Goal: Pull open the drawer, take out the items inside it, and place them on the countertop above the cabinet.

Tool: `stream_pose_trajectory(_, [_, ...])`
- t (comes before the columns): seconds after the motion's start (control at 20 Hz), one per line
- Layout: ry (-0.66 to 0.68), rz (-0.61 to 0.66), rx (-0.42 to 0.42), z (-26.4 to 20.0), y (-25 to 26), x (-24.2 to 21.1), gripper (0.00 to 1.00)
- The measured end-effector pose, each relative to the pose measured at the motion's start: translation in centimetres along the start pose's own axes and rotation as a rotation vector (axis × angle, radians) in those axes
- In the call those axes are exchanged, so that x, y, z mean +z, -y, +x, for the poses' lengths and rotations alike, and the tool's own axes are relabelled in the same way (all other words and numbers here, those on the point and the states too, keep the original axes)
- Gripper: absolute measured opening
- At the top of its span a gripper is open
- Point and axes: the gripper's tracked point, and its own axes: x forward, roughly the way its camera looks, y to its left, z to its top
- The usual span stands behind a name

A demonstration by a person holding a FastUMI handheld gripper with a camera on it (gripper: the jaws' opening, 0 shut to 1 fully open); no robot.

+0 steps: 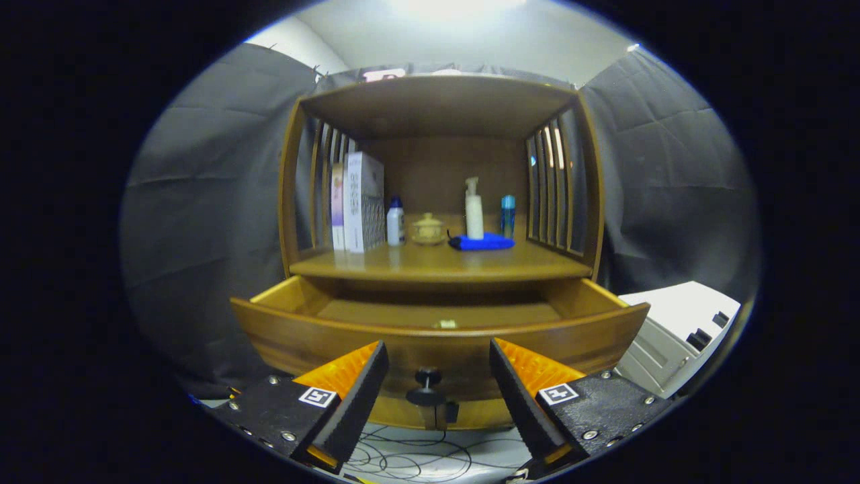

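Tongs (438, 376) wide open, holding nothing, with the drawer knob (428, 384) between the fingers but untouched. Drawer (336, 336) pulled out near; blue cloth (482, 243) and bottles (474, 210) far on the countertop (430, 263) above.

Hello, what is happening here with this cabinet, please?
A person holds a gripper in front of a wooden cabinet. Its drawer is pulled open, and the knob sits between the open fingers, not touched. A small pale item lies inside near the front. On the countertop stand boxes, bottles, a small jar and a blue cloth.
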Motion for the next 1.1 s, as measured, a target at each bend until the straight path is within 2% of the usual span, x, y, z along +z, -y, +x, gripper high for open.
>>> stream_pose_trajectory(0.3, [-0.010, -0.043, -0.032, 2.4, 1.1, 4.1, 0.93])
stream_pose_trajectory(0.6, [-0.184, -0.053, -0.141, 7.7, 3.6, 3.7, 0.94])
stream_pose_trajectory(0.85, [-0.328, -0.055, -0.096, 12.3, 2.4, 1.2, 0.94])
stream_pose_trajectory(1.1, [-0.479, -0.077, -0.072, 14.4, 1.5, -2.5, 0.94])
